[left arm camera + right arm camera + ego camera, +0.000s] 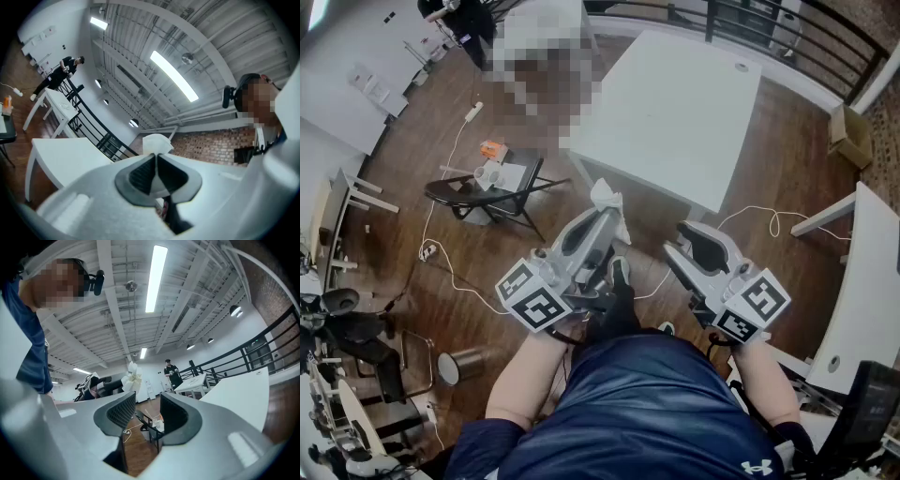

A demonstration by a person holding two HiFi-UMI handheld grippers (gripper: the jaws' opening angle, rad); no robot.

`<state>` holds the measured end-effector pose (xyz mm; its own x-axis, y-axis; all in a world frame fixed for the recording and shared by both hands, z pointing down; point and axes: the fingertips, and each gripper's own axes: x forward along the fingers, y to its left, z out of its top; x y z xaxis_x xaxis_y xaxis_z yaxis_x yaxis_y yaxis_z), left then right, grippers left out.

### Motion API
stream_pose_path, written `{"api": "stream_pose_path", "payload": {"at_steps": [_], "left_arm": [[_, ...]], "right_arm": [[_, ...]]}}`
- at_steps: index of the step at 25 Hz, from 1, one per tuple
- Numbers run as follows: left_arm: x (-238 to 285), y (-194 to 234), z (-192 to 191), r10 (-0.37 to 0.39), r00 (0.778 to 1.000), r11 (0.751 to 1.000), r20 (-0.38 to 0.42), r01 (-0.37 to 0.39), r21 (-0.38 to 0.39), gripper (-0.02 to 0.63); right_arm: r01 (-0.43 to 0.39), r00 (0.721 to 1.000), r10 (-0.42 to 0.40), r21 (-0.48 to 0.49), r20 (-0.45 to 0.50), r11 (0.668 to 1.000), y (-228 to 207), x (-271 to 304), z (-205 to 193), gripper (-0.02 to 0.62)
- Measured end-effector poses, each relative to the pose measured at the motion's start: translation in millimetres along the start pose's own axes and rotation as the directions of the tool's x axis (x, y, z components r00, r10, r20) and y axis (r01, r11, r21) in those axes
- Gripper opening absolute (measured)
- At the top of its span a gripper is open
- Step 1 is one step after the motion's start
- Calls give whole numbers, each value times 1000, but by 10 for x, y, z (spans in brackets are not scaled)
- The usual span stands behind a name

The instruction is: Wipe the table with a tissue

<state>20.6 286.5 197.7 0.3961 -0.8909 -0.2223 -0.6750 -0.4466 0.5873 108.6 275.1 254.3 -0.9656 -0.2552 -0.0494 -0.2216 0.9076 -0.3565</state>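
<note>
Table (675, 112): white, on wood floor, ahead of both grippers.
Chair (487, 192): dark, left of table, small items on seat.
Right gripper (147, 411): jaws wide apart, only air between them.
Left gripper (156, 159): jaws pinched on tissue (157, 143).
Tissue: white, crumpled, sticking out past left jaw tips, in the air near table's near corner.

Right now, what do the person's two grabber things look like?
Both the left gripper and right gripper are pale grey plastic, with tapering jaws lined by dark ribbed pads. Each carries a white cube of black square markers. The person wears a navy shirt.
</note>
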Motion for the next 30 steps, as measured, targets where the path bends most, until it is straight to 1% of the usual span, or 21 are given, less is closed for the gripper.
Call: {"api": "stream_pose_path", "payload": {"at_steps": [3,5,8,10,13,15,17,18,19,21,24,25,26,27,30], "left_arm": [[141,456,138,10,1000,1000,10,-10,-5,15],[254,837,229,13,1000,1000,4,-13,-5,15],[445,1548,358,37,998,999,-46,-37,11,15],[578,2055,457,70,993,997,-98,-67,33,15],[793,2737,610,113,973,989,-199,-91,120,15],[942,3126,638,121,958,978,-261,-70,197,15],[1089,3469,599,136,934,958,-330,-40,284,15],[1158,3628,552,155,915,943,-372,-24,333,15],[1228,3778,488,177,892,924,-416,-6,382,15],[1377,4048,331,227,838,884,-496,36,466,15],[1612,4444,16,302,760,814,-576,108,571,15],[1684,4553,-111,327,729,790,-602,139,597,15],[1740,4645,-241,351,692,766,-631,175,619,15],[1774,4730,-367,377,651,739,-659,217,638,15],[1801,5004,-667,465,520,650,-717,350,675,15]], "right_arm": [[32,999,-32,-5,-9,999,-314,285,-14,167],[63,998,-63,-6,-24,998,-590,522,-45,166],[144,988,-145,-9,-58,990,-1062,898,-73,164],[216,973,-215,0,-83,976,-1375,1136,-63,156],[305,946,-302,8,-115,952,-1783,1511,-33,149],[354,927,-351,3,-132,935,-2029,1723,-7,147],[398,907,-396,-15,-147,917,-2255,1892,0,142],[417,895,-416,-31,-159,909,-2356,1960,-15,140],[433,884,-434,-47,-173,900,-2452,2016,-41,140],[458,864,-462,-67,-201,886,-2634,2080,-114,140],[486,836,-491,-88,-245,870,-2952,2089,-254,137],[492,825,-500,-101,-261,865,-3071,2075,-315,136],[497,815,-509,-117,-277,860,-3186,2054,-387,135],[502,803,-518,-135,-293,854,-3291,2027,-472,135],[510,761,-548,-200,-349,836,-3595,1921,-768,133]]}}
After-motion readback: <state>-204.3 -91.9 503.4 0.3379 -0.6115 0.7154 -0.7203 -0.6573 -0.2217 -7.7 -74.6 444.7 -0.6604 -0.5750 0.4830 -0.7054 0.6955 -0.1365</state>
